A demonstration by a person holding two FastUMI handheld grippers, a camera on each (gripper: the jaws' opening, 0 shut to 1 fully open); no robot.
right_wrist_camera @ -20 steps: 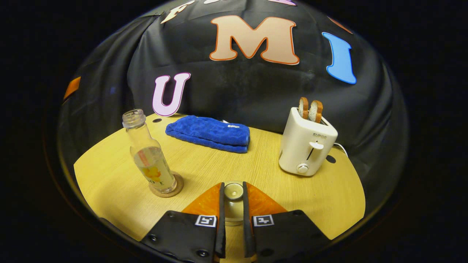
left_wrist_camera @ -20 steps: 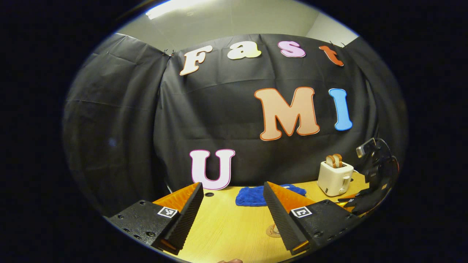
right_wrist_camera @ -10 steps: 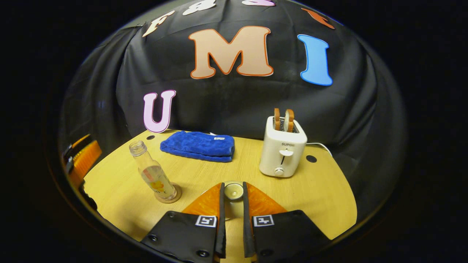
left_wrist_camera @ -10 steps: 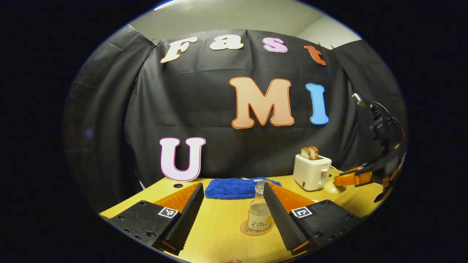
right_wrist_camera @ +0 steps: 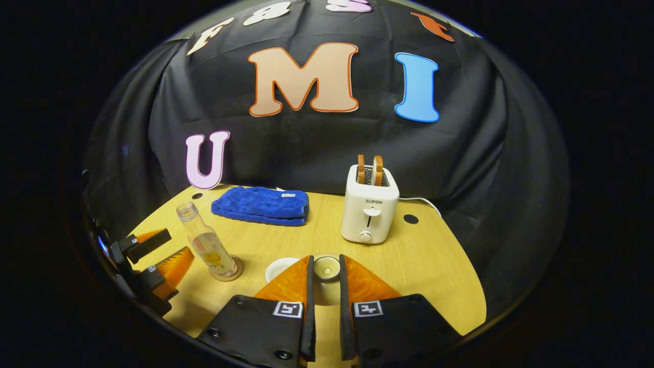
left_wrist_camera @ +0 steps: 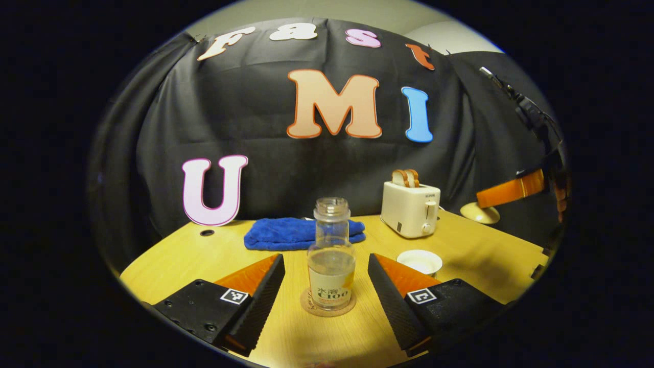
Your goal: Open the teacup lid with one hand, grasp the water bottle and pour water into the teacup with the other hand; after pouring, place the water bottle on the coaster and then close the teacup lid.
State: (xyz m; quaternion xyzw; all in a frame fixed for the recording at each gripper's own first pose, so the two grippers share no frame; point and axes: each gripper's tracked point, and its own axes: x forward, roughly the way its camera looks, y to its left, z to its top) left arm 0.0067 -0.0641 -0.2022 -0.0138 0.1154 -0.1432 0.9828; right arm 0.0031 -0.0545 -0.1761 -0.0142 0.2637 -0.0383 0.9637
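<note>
the right gripper (right_wrist_camera: 325, 271) is pinching the teacup lid (right_wrist_camera: 326, 268) aloft. the left gripper (left_wrist_camera: 327, 286), jaws apart, is framing the water bottle (left_wrist_camera: 331, 255) on its coaster (left_wrist_camera: 327, 308); it's looking light, slick and part full, best gripped mid-body.

We saw a black cloth wall (left_wrist_camera: 255, 128) draped behind a pale wooden worktop (right_wrist_camera: 429, 266), with a plain light ceiling (left_wrist_camera: 368, 10) above the cloth.

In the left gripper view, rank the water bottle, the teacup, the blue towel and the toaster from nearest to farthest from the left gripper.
1. Water bottle, on its coaster between the open fingers of the left gripper.
2. Teacup, just beyond the right-hand finger.
3. Blue towel, behind the bottle.
4. Toaster, far right; nearly level with the towel, so that order is uncertain.
</note>
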